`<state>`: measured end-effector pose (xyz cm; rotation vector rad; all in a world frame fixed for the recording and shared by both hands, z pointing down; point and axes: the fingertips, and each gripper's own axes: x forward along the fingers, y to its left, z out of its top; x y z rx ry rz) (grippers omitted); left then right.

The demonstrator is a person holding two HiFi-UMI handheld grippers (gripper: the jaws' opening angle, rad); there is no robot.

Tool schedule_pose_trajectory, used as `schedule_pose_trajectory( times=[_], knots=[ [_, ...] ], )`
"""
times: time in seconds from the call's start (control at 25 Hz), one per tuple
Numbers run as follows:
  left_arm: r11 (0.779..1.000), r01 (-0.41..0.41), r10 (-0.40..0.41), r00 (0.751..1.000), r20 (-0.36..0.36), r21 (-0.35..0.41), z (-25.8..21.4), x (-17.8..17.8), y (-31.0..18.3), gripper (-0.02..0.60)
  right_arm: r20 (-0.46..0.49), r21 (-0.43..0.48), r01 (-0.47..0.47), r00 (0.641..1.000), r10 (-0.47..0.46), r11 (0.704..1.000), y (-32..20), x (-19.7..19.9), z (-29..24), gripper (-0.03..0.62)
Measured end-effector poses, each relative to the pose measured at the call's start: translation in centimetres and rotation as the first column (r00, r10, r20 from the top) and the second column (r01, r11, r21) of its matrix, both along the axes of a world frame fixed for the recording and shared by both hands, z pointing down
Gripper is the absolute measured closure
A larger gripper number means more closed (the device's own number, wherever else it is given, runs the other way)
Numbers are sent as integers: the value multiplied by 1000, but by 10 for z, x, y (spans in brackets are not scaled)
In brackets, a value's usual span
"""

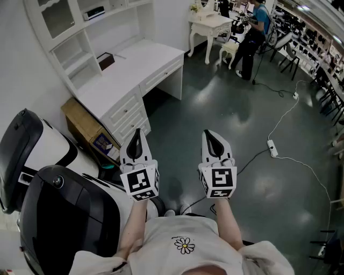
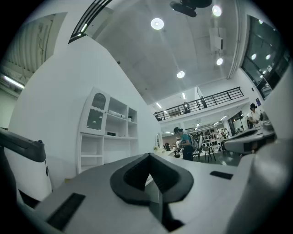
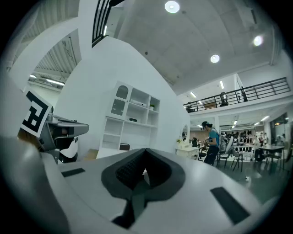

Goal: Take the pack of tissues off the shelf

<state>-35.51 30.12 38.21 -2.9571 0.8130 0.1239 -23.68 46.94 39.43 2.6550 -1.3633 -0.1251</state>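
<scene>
Both the left gripper (image 1: 136, 134) and the right gripper (image 1: 209, 134) are seen with jaws closed and empty. The pack of tissues (image 1: 94, 13), apparently the flat thing on the upper shelf (image 1: 119, 8), is well apart from them. It is judged light and soft, and is best pinched gently across its long sides.

— What's on your counter (image 1: 145, 63)?
— 1 dark box (image 1: 106, 60), set at the back, right beside the shelf (image 1: 80, 38). Higher up, that shelf holds 1 flat pale item (image 1: 94, 13).

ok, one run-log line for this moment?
stage: pre-reach | left gripper: shut, empty | right gripper: shut, empty | both: over floor, clear of shelf unit | dark box: on its desktop, untouched
</scene>
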Motion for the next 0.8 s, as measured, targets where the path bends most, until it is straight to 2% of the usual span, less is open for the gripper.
schedule_pose_trajectory(
  times=[0.36, 0.56, 0.8],
  knots=[
    [1000, -20, 20, 1000, 8, -11, 7, 22, 10, 584, 34, 13, 25, 999, -25, 1000, 3, 16, 8, 592],
    [1000, -5, 5, 1000, 3, -21, 15, 30, 12, 584, 48, 51, 32, 998, -35, 998, 8, 28, 13, 592],
    [998, 15, -15, 1000, -2, -65, 32, 49, 2, 584, 48, 13, 41, 998, -41, 999, 1, 50, 29, 592]
  ],
)
